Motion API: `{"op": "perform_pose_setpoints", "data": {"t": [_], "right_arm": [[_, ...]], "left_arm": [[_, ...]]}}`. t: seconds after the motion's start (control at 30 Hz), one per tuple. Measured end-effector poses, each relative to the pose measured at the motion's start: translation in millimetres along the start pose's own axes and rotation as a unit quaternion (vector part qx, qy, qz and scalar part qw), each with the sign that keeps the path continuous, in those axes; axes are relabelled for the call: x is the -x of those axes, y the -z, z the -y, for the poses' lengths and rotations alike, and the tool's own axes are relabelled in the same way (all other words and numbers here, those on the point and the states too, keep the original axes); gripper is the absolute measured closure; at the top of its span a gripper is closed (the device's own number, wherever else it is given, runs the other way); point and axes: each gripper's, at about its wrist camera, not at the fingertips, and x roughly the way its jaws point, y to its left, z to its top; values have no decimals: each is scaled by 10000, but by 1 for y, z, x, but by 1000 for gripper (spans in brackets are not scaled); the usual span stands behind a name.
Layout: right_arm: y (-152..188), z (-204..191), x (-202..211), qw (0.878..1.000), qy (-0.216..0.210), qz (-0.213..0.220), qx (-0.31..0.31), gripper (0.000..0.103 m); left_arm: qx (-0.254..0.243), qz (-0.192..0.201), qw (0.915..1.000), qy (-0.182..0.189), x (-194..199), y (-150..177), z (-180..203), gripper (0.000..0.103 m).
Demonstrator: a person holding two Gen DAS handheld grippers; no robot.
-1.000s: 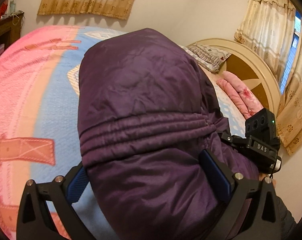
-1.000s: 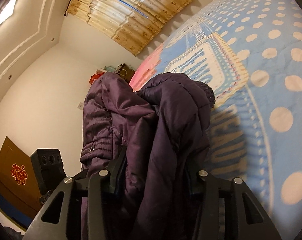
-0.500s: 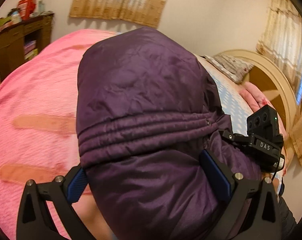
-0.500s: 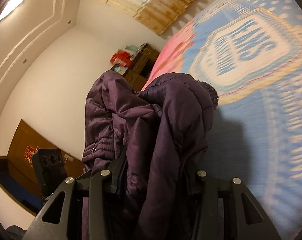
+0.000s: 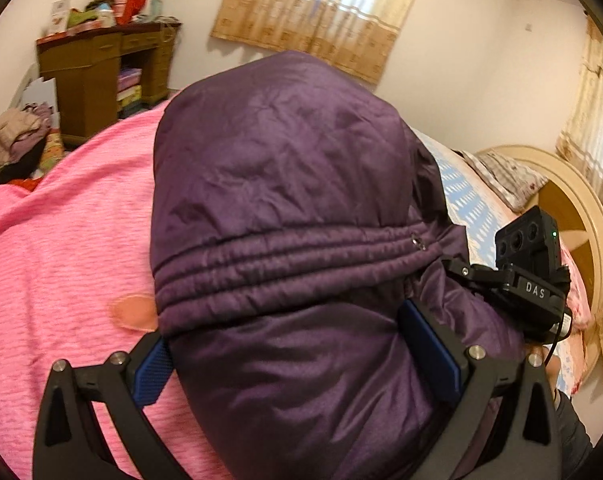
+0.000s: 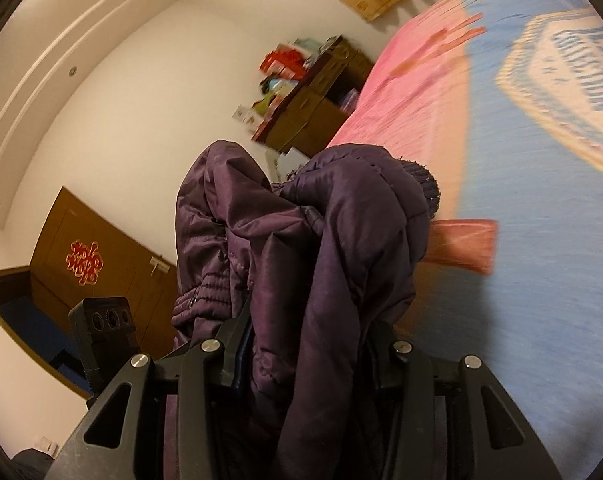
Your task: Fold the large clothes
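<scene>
A dark purple padded jacket is bundled up and held off the bed by both grippers. My left gripper is shut on its bulk just below the elastic waist seam; its blue pads press each side. My right gripper is shut on a thick fold of the same jacket, with a knit cuff at the top. The right gripper's body shows at the jacket's right edge in the left wrist view.
The bed under the jacket has a pink and blue cover. A brown dresser with clutter stands beyond the foot. A round wooden headboard and pillows are at the right. A brown door is at the left.
Both grippers have swung with the jacket toward the pink end of the bed, so the dresser has come into view. The grip on the jacket has not changed.
</scene>
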Motion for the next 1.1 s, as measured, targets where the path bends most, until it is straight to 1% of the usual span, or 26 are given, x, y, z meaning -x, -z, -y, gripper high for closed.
{"op": "perform_pose_setpoints", "data": {"t": [0.07,0.33,0.53,0.63,0.77,0.87,0.93,1.0,1.07,1.1], "right_arm": [[-3,-5,-13,9999,-39,-95,47,59],[-6,-19,-62,9986,-169,-457,195,59],[-8,-23,-80,9971,-232,-664,275,59],[-14,-24,-90,9965,-278,-745,253,59],[-14,-31,-112,9948,-296,-917,331,59],[-12,-30,-126,9942,-216,-988,354,59],[-13,-26,-131,9940,-56,-1013,399,58],[-13,-23,-134,9940,21,-1020,385,56],[-13,-24,-141,9921,308,-1107,507,52],[-13,-24,-144,9918,339,-1130,488,51]], "left_arm": [[105,48,9999,-72,3,0,-12,0],[422,147,9986,-282,9,5,-33,0],[634,179,9972,-362,15,6,-56,0],[729,199,9963,-399,17,8,-65,0],[849,199,9954,-403,22,13,-79,0],[990,106,9942,-418,18,20,-88,0],[1066,19,9935,-389,16,25,-92,0],[1104,-1,9933,-344,13,27,-96,0],[1132,-30,9931,-311,10,28,-99,0],[1153,-50,9929,-294,8,28,-102,0]]}}
